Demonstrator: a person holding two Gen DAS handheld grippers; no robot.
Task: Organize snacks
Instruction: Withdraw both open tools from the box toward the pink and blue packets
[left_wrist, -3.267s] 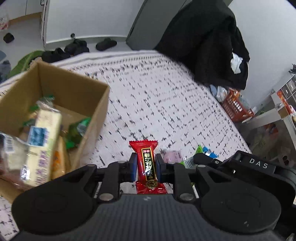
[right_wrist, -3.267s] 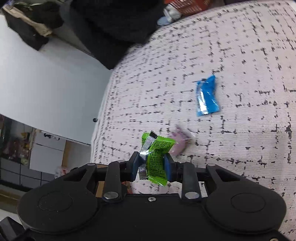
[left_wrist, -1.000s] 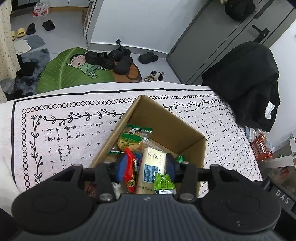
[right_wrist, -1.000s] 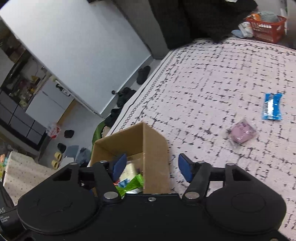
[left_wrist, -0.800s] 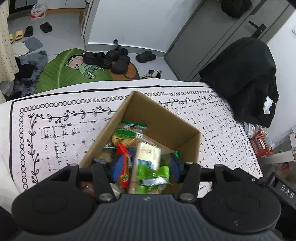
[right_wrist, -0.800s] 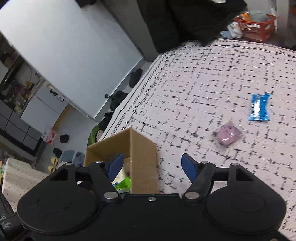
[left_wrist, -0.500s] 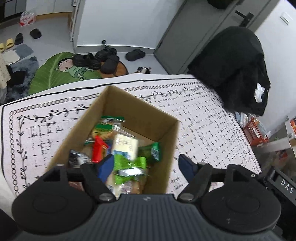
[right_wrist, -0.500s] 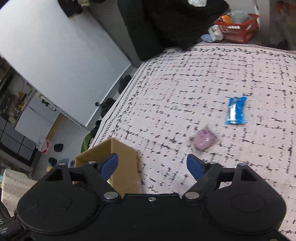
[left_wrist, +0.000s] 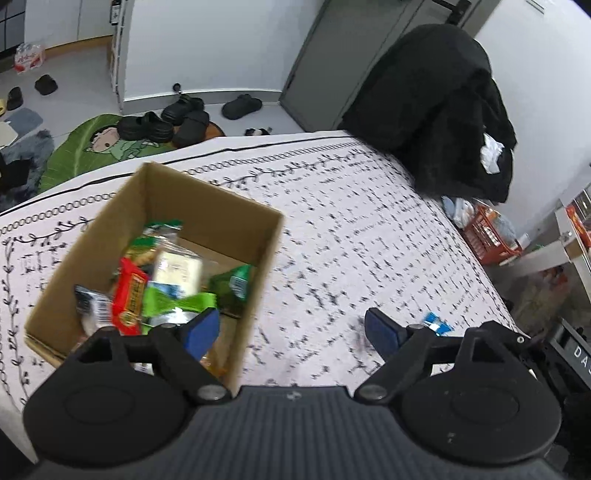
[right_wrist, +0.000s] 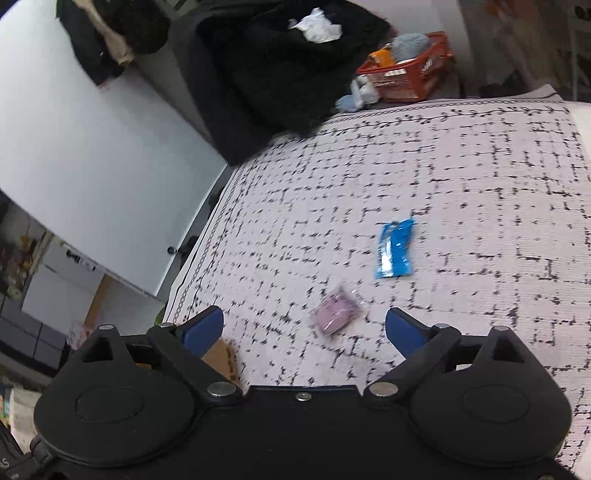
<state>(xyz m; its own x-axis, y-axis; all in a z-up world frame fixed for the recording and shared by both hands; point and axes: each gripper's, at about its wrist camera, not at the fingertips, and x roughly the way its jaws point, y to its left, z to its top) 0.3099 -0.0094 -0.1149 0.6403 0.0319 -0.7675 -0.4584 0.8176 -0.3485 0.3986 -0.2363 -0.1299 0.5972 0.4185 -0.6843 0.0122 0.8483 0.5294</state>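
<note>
A brown cardboard box (left_wrist: 207, 206) sits on the patterned cloth, holding several snacks, among them a red packet (left_wrist: 130, 293) and a green packet (left_wrist: 173, 303). My left gripper (left_wrist: 291, 328) hangs open and empty over the box's right edge. My right gripper (right_wrist: 304, 326) is open and empty too, above the cloth. A pink packet (right_wrist: 336, 310) lies just beyond the right gripper's fingers, with a blue packet (right_wrist: 394, 248) farther off. The blue packet (left_wrist: 437, 325) also peeks out beside the left gripper's right finger. A corner of the box (right_wrist: 221, 356) shows under the right gripper's left finger.
The white black-marked cloth (left_wrist: 351, 229) covers the surface. A black coat (left_wrist: 439, 110) hangs at its far corner, with a red basket (right_wrist: 406, 75) on the floor beyond. Shoes (left_wrist: 170, 122) and a green mat (left_wrist: 92, 151) lie on the floor past the box.
Both grippers opened over the box, dropping the red and green packets into it. Both have since swung right, away from the box, toward the loose packets.
</note>
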